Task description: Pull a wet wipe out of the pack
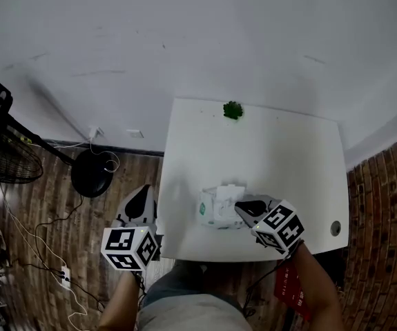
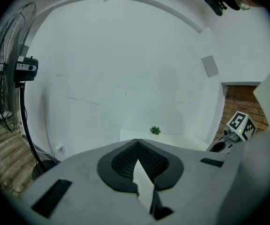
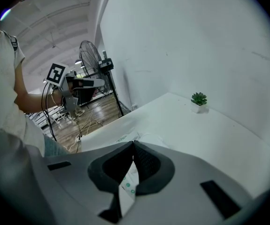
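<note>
Where pack (image 1: 210,209) sits, right gripper (image 1: 239,206) (tilted) reaches

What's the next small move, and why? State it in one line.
Probably bring the left gripper over to pin the pack: it hangs shut beyond the table's left edge, while the right gripper sits shut at the pack's top. Nothing holds the pack down. Whether the right jaws grip a wipe is unclear.
</note>
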Action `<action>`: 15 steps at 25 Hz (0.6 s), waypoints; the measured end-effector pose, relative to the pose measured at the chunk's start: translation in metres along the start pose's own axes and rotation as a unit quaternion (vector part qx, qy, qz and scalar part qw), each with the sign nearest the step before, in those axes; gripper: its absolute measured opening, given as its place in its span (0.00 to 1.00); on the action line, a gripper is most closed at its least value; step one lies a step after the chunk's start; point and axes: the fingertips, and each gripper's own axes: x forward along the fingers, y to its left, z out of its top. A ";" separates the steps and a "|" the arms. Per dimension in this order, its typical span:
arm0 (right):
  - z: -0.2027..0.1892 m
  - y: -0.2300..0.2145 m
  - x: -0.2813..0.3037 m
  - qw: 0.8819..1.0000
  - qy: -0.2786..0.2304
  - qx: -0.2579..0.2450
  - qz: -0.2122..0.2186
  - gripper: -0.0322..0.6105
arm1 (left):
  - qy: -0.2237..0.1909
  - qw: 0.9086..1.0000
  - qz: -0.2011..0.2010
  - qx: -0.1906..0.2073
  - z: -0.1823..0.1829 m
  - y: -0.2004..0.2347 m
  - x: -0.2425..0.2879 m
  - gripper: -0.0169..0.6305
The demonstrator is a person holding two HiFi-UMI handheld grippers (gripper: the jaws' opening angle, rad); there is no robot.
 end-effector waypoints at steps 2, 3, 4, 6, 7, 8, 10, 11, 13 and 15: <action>0.002 -0.001 -0.004 1.000 -0.007 0.004 -0.004 0.06 | -0.002 1.000 -0.003 0.002 0.002 -0.003 -0.001 0.03; 0.004 -0.001 -0.006 1.000 -0.011 0.006 -0.006 0.06 | -0.004 1.000 -0.005 0.004 0.004 -0.005 -0.001 0.03; 0.006 -0.002 -0.008 1.000 -0.015 0.008 -0.009 0.06 | -0.006 1.000 -0.006 0.006 0.005 -0.006 0.000 0.03; 0.010 -0.004 -0.010 1.000 -0.023 0.013 -0.013 0.06 | -0.009 1.000 -0.009 0.008 0.009 -0.006 0.000 0.03; 0.011 -0.004 -0.012 0.999 -0.026 0.016 -0.015 0.06 | -0.010 1.000 -0.010 0.009 0.010 -0.007 0.000 0.03; 0.012 -0.004 -0.014 0.999 -0.029 0.018 -0.017 0.06 | -0.010 1.000 -0.010 0.009 0.010 -0.007 0.000 0.03; 0.013 -0.004 -0.017 0.999 -0.034 0.021 -0.020 0.06 | -0.011 1.000 -0.012 0.011 0.012 -0.009 -0.001 0.03; 0.014 -0.004 -0.019 0.999 -0.036 0.023 -0.022 0.06 | -0.012 1.000 -0.013 0.012 0.012 -0.011 -0.001 0.03; 0.016 -0.003 -0.023 0.998 -0.043 0.024 -0.026 0.06 | -0.014 1.000 -0.015 0.013 0.014 -0.013 -0.002 0.03; 0.018 -0.002 -0.026 0.998 -0.049 0.025 -0.029 0.06 | -0.016 1.000 -0.018 0.014 0.015 -0.016 -0.004 0.03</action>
